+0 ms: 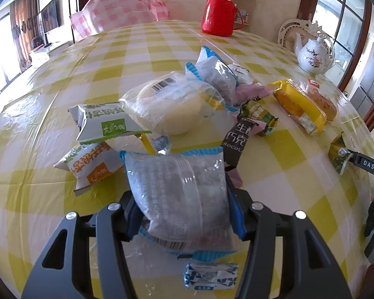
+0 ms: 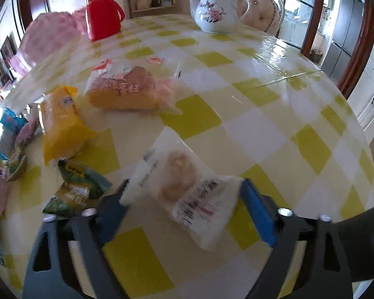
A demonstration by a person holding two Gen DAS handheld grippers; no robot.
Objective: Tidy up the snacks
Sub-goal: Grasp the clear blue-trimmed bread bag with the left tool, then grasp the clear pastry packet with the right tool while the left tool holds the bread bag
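Observation:
My left gripper [image 1: 184,211] is shut on a clear blue-edged snack packet [image 1: 179,194], held just above the checked table [image 1: 274,174]. Beyond it lies a pile: a round white bun in clear wrap [image 1: 169,107], a green-label packet [image 1: 104,122], an orange-label packet [image 1: 92,167], another blue-edged packet [image 1: 217,74] and a black chocolate bar [image 1: 235,139]. My right gripper [image 2: 184,199] is shut on a white pastry packet [image 2: 184,186], above the table. A yellow cake packet [image 2: 59,124] and a sponge cake packet [image 2: 124,89] lie beyond it.
A red thermos [image 1: 219,12] and a white floral teapot [image 1: 311,54] stand at the table's far side. A small green snack [image 2: 74,191] lies left of my right gripper. A small blue-white wrapped sweet [image 1: 209,274] lies under my left gripper. Chairs stand behind the table.

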